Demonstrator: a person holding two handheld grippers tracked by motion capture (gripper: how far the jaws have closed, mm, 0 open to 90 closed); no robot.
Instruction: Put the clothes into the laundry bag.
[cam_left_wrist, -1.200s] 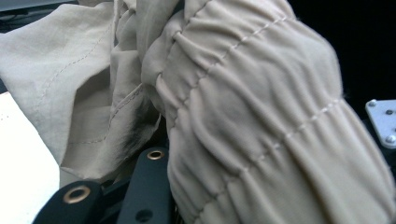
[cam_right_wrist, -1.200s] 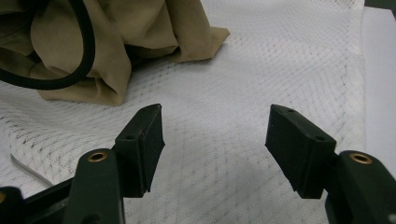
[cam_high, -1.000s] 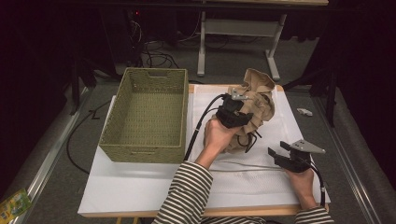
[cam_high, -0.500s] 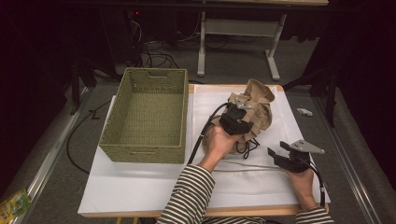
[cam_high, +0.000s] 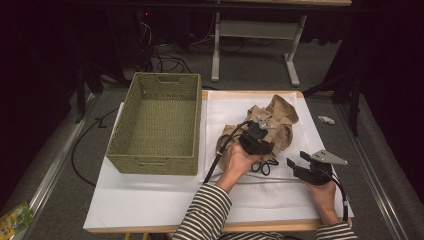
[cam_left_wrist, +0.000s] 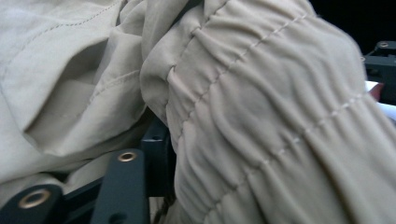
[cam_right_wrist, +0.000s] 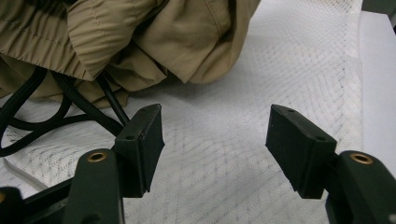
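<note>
On the white mesh mat (cam_high: 230, 107), the left gripper (cam_high: 256, 141) rests on the beige drawstring garment (cam_high: 280, 112) — jaws just opening, elastic waistband (cam_left_wrist: 261, 116) between them; the right gripper (cam_high: 300, 168) waits beside it, gaping and empty.

Tan garment (cam_high: 276, 122), crumpled heap, gathered elastic waistband, black drawstring trailing, lying on white mesh cloth (cam_high: 310, 195).

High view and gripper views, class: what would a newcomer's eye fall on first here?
First, the crumpled tan garment on the white mat, with the left gripper pressed into its gathered folds, jaws just opening. Next, the green woven basket to the left of the mat. Last, the right gripper, jaws open above bare mat, nothing between them.
</note>
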